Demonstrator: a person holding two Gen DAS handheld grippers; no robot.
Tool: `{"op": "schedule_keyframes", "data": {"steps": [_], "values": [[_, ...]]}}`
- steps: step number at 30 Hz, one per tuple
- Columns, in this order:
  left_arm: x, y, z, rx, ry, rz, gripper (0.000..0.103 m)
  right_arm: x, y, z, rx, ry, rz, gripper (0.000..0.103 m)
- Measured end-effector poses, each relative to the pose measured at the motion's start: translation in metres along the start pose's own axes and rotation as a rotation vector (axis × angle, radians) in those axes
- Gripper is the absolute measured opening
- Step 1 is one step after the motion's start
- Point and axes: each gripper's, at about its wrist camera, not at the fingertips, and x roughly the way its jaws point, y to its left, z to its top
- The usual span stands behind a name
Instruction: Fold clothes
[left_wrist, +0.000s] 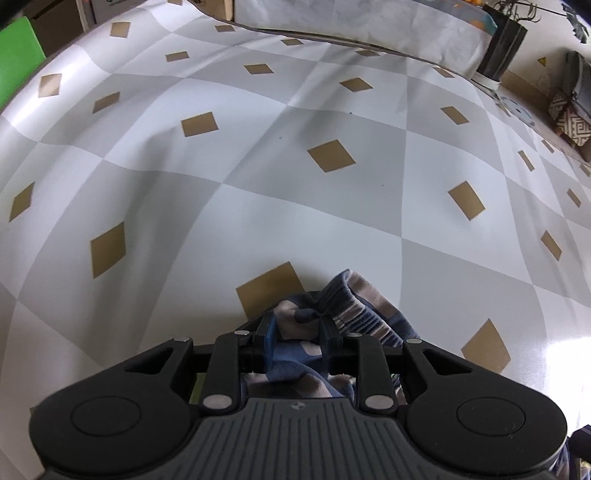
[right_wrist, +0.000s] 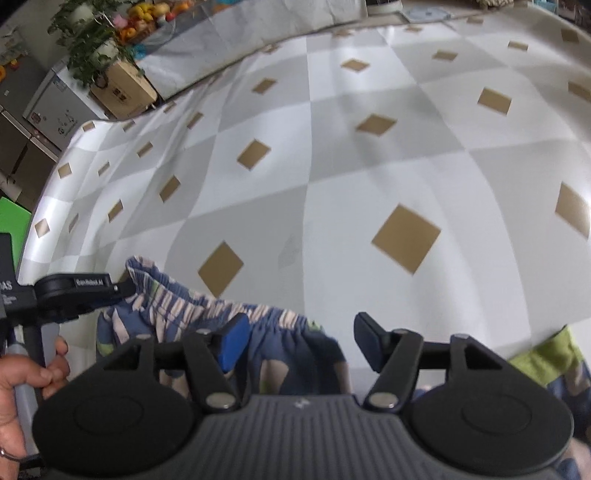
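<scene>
Two hand-held grippers work one garment: patterned shorts (right_wrist: 207, 314), blue with pale and green patches and a gathered elastic waistband, bunched at the near edge of the bench (right_wrist: 369, 166), at 6 o'clock in both wrist views.

Left hand-held gripper (left_wrist: 295, 326): jaws narrow, pinched on a wad of the waistband cloth. In the right wrist view it enters at 9 o'clock with the band end at its tip. Judged reason: it pins one end so the band can be pulled straight.

Right hand-held gripper (right_wrist: 299, 341): jaws wide, blue pads apart. The waistband runs between them but neither pad presses on it, so nothing is held on that side. Likely lining up to grab the other end of the band.

A hand (right_wrist: 33, 369) grips the left tool's handle at 8 o'clock in the right view.

Surroundings: the checked cover with tan diamonds is bare ahead, room to spread the shorts. Green cloth (right_wrist: 546, 358) at 4 o'clock, just beside the right gripper, possibly another garment, cannot tell. Potted plant (right_wrist: 92, 40) and cardboard box (right_wrist: 125, 88) at 10 o'clock, off the bench. Nothing blocks the fold, though the crumpled fabric hides the legs.
</scene>
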Motion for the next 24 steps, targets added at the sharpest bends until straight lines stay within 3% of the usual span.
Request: {"op": "schedule_keyframes", "data": {"steps": [5,8,11,13,16,19,24], "values": [[0.001,-0.002,0.001,0.025,0.022,-0.054,0.035,0.017,0.014,-0.009,-0.064,0.092,-0.016,0.066],[0.0,-0.007,-0.001,0.069,0.024,-0.048,0.04,0.021,0.019,-0.014,-0.091,0.091,-0.027,0.065],[0.0,-0.013,-0.004,0.108,0.024,-0.04,0.041,0.025,0.024,-0.015,-0.119,0.083,-0.025,0.042],[0.0,-0.013,-0.004,0.108,0.026,-0.042,0.041,0.026,0.027,-0.014,-0.135,0.071,-0.035,0.028],[-0.001,-0.013,-0.004,0.099,0.025,-0.046,0.038,0.026,0.032,-0.011,-0.157,0.041,-0.058,0.022],[-0.001,-0.012,-0.004,0.073,0.02,-0.053,0.025,0.025,0.035,-0.006,-0.189,-0.004,-0.09,0.02],[0.001,-0.009,0.0,-0.003,0.018,-0.051,0.024,0.035,0.04,0.002,-0.245,-0.061,-0.161,0.02]]}}
